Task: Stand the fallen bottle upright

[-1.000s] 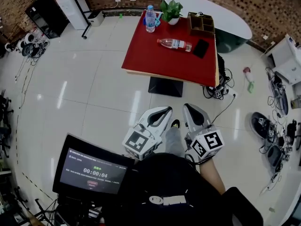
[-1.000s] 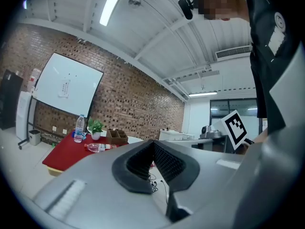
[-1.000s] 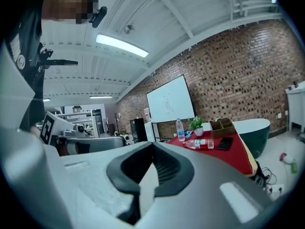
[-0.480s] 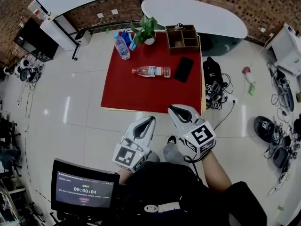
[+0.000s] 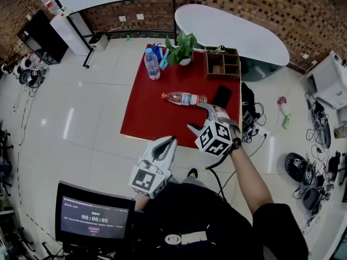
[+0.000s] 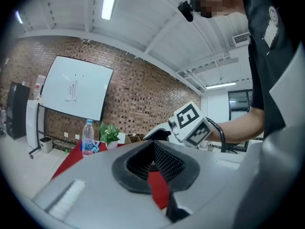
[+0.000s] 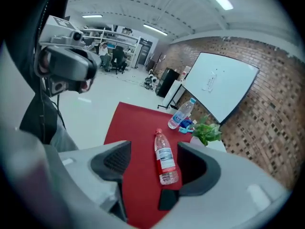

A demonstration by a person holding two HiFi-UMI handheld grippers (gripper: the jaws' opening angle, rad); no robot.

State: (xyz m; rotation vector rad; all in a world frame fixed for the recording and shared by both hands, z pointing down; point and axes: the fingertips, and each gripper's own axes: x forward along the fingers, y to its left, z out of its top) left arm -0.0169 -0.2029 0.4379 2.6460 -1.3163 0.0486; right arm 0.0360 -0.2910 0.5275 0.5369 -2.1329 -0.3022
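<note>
The fallen clear bottle (image 5: 184, 98) with a red cap lies on its side on the red table (image 5: 146, 118); in the right gripper view the bottle (image 7: 165, 159) lies ahead, framed by the jaws, cap pointing away. My right gripper (image 5: 201, 119) hovers over the table's near right part just short of the bottle, its jaws opening wide with nothing pressed between them. My left gripper (image 5: 164, 145) hangs at the table's front edge, shut and empty; from its own view the left gripper (image 6: 152, 163) looks level across the table.
An upright blue-capped bottle (image 5: 152, 64), a potted plant (image 5: 181, 47) and a wooden organizer (image 5: 223, 64) stand along the table's far edge. A black phone (image 5: 220, 96) lies right beside the fallen bottle's base. Cables litter the floor at right; a monitor (image 5: 95, 221) stands low left.
The person has stepped up to the table. My right gripper has swung forward over the table, rolled and gone from shut to open. The left gripper has come to the front edge, still shut.
</note>
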